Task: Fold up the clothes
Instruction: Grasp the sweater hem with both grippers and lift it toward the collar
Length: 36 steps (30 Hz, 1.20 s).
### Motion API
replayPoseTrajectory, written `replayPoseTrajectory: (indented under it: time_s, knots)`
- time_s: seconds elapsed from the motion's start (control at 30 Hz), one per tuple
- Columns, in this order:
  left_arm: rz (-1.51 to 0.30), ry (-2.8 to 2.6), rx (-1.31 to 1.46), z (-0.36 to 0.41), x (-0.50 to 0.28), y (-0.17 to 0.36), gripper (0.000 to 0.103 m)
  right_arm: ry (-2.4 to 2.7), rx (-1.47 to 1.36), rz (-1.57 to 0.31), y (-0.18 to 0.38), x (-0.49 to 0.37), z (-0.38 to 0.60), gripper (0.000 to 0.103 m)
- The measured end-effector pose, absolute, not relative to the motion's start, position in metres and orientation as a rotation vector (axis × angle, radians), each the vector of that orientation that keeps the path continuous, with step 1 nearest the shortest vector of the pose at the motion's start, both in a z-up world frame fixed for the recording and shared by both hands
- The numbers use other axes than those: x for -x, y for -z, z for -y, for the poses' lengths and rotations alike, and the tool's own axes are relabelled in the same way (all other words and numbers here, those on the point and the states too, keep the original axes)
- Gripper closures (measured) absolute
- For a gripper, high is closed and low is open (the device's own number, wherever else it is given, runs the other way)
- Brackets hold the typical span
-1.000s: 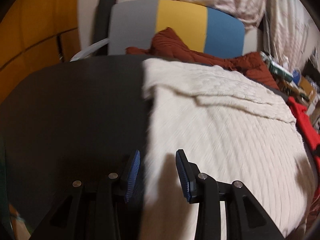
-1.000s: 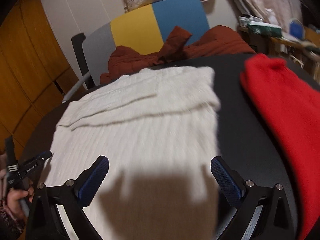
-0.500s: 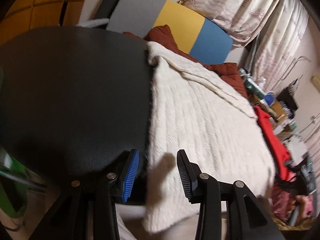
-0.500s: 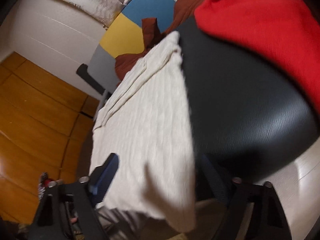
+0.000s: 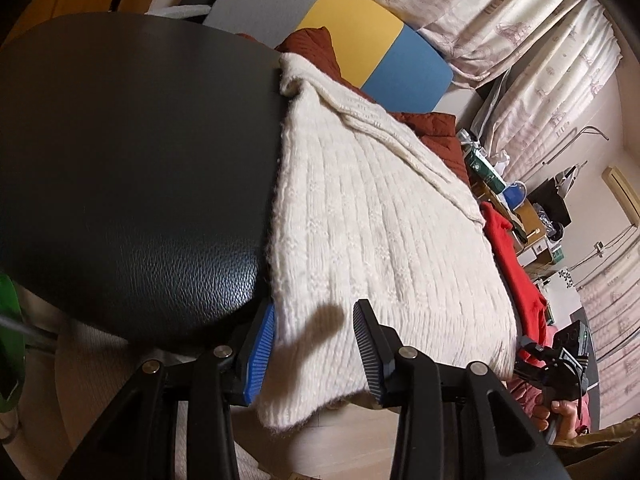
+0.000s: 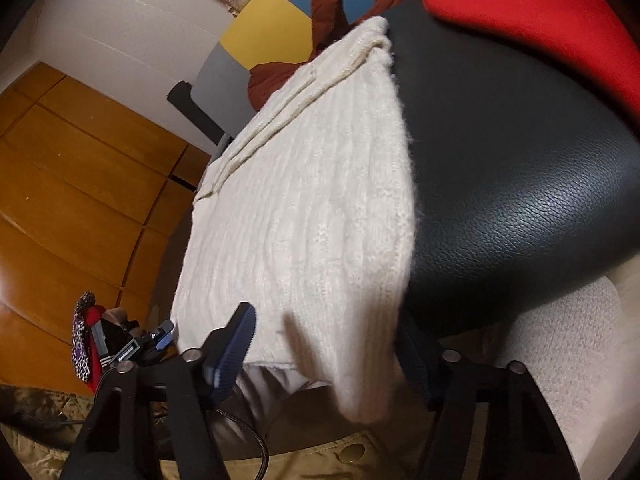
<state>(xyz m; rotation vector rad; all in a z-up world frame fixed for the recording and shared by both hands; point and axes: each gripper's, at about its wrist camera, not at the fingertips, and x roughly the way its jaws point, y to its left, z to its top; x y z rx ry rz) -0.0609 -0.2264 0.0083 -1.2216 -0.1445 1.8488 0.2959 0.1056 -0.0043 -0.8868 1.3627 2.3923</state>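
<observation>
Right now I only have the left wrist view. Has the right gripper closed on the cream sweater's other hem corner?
Observer: No. The right gripper is open, its fingers on either side of the hanging corner of the cream sweater.
Operator: Is the red garment touching the sweater on that side?
Observer: No. The red garment lies apart, with bare black tabletop between them.
Operator: How does that side edge lie?
Observer: It runs fairly straight along the tabletop, then droops over the near rim.
</observation>
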Motion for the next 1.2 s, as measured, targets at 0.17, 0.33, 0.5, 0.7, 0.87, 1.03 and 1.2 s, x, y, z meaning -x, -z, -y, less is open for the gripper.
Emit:
replayPoseTrajectory:
  time_s: [0.17, 0.33, 0.5, 0.7, 0.87, 1.03, 1.2]
  knots:
    - [0.084, -1.827, 1.268, 0.219, 0.058, -0.008, 0.096, -2.382, 0.943, -1.372, 0.011, -0.292, -0.102, 0.095]
    - [0.146, -1.769, 1.238, 0.227, 0.058, -0.025, 0.097, -2.445, 0.952, -1.374, 0.003, -0.28, -0.098, 0.095]
    - [0.291, -1.734, 1.198, 0.252, 0.069, -0.051, 0.098, -2.517, 0.806, -1.425, -0.027, -0.294, -0.107, 0.095]
    - [0.4, -1.647, 1.182, 0.269, 0.057, -0.072, 0.098, -2.598, 0.729, -1.494, -0.053, -0.307, -0.097, 0.095]
    - [0.526, -1.563, 1.185, 0.298, 0.044, -0.089, 0.098, -2.652, 0.637, -1.624, -0.066, -0.331, -0.085, 0.095]
    - [0.704, -1.532, 1.152, 0.351, 0.022, -0.109, 0.098, -2.695, 0.425, -1.822, -0.08, -0.37, -0.06, 0.095]
    - [0.79, -1.532, 1.121, 0.359, 0.028, -0.111, 0.098, -2.693, 0.254, -1.937, -0.087, -0.384, -0.055, 0.095]
